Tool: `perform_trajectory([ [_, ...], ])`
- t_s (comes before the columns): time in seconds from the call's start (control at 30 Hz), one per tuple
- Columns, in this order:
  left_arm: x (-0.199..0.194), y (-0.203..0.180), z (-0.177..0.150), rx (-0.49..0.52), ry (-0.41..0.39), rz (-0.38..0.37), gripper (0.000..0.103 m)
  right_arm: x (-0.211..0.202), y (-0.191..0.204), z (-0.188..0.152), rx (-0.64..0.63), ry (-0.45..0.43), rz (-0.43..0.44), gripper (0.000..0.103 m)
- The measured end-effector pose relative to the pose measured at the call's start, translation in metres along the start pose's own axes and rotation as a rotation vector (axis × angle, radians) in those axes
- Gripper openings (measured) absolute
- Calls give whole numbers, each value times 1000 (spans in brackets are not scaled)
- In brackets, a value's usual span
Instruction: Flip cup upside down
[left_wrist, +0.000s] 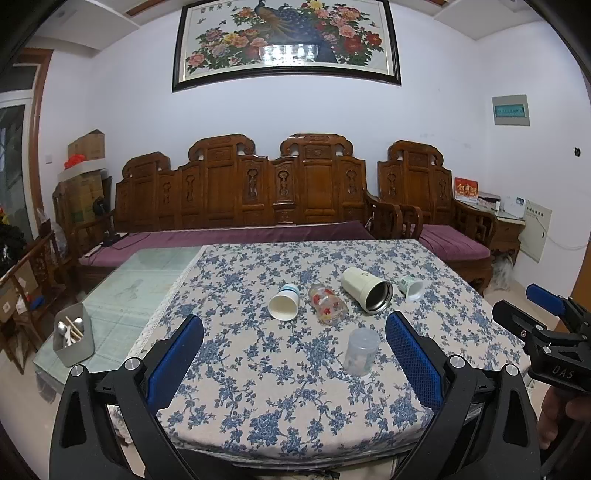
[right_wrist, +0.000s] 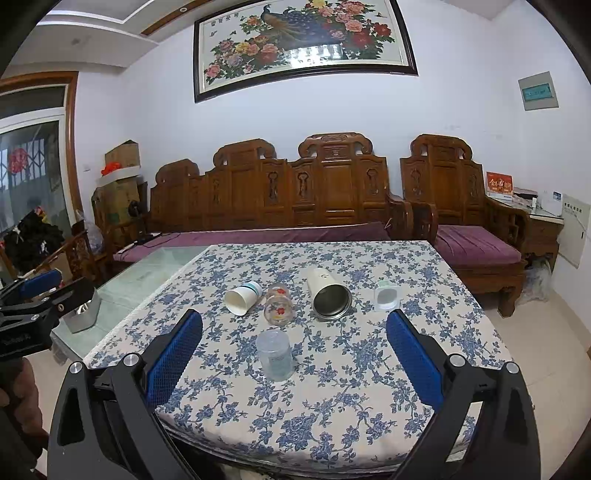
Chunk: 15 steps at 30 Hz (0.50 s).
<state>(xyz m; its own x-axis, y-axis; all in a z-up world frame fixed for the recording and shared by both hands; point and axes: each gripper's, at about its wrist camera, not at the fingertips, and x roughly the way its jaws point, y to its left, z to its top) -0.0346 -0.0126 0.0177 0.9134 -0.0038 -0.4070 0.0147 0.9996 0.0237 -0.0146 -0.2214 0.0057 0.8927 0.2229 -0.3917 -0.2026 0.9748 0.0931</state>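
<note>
On the blue-flowered tablecloth (left_wrist: 258, 387) several cups lie on their sides: a white paper cup (left_wrist: 283, 302) (right_wrist: 242, 293), a glass with red flowers (left_wrist: 327, 304) (right_wrist: 279, 304), a cream steel-lined mug (left_wrist: 366, 290) (right_wrist: 328, 293) and a small clear cup with green print (left_wrist: 412, 288) (right_wrist: 386, 295). A clear plastic cup (left_wrist: 362, 350) (right_wrist: 275, 354) stands nearest, seemingly mouth down. My left gripper (left_wrist: 295, 354) is open and empty above the near table edge. My right gripper (right_wrist: 295, 354) is open and empty, also short of the cups. Each gripper shows at the other view's edge.
A grey caddy (left_wrist: 74, 343) with chopsticks and spoons stands on the bare glass tabletop (left_wrist: 147, 280) at the left. A carved wooden sofa (left_wrist: 258, 192) with purple cushions runs behind the table, with an armchair (left_wrist: 443, 206) at the right.
</note>
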Motion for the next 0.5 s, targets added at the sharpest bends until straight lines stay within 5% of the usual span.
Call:
perform_trajectory([
  [0.5, -1, -1, 0, 0, -5, -5, 95, 0, 0, 0, 1, 1, 0, 100],
])
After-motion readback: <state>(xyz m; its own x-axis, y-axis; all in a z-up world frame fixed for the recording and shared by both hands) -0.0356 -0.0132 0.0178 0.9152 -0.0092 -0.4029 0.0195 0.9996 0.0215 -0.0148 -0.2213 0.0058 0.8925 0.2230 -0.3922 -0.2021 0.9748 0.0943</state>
